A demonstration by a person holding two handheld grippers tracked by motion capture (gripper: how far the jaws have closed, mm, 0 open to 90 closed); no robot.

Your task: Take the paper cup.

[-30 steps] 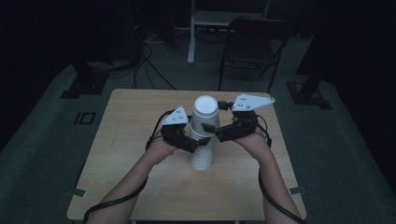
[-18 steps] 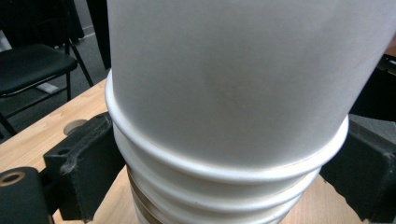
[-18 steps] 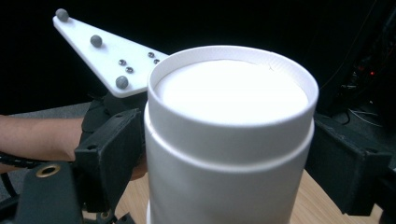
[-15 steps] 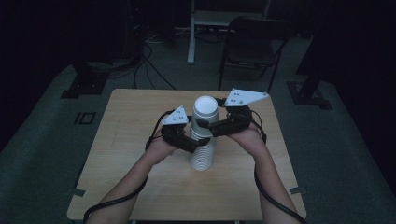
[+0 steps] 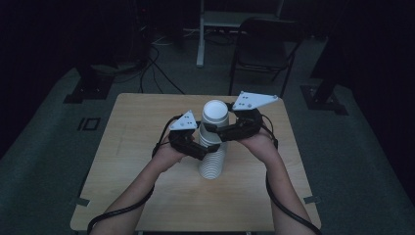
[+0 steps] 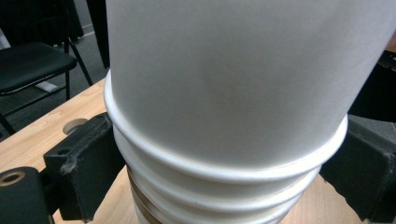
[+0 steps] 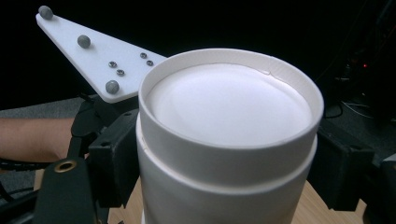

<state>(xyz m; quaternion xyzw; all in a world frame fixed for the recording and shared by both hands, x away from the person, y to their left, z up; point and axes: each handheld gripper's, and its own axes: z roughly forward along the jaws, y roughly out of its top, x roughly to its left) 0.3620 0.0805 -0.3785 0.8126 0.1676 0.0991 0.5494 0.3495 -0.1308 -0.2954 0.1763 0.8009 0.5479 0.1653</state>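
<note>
A tall stack of white paper cups (image 5: 212, 159) stands upside down on the wooden table (image 5: 142, 127). My left gripper (image 5: 207, 149) comes in from the left and is shut on the stack low down; in the left gripper view its black pads (image 6: 86, 163) press the ribbed cup rims (image 6: 224, 182). My right gripper (image 5: 214, 131) reaches in from the right at the top cup (image 5: 216, 113). Its jaws have just been closing, and in the right gripper view both pads (image 7: 114, 154) lie against the top cup (image 7: 229, 107).
Behind the table stand a dark folding chair (image 5: 264, 34) and a grey post (image 5: 200, 34), with cables (image 5: 147, 63) on the floor. Bare tabletop lies to the left, right and front of the stack.
My right gripper has shifted a little left onto the top of the stack and its jaws have come together around the top cup. The left gripper and the stack have stayed put.
</note>
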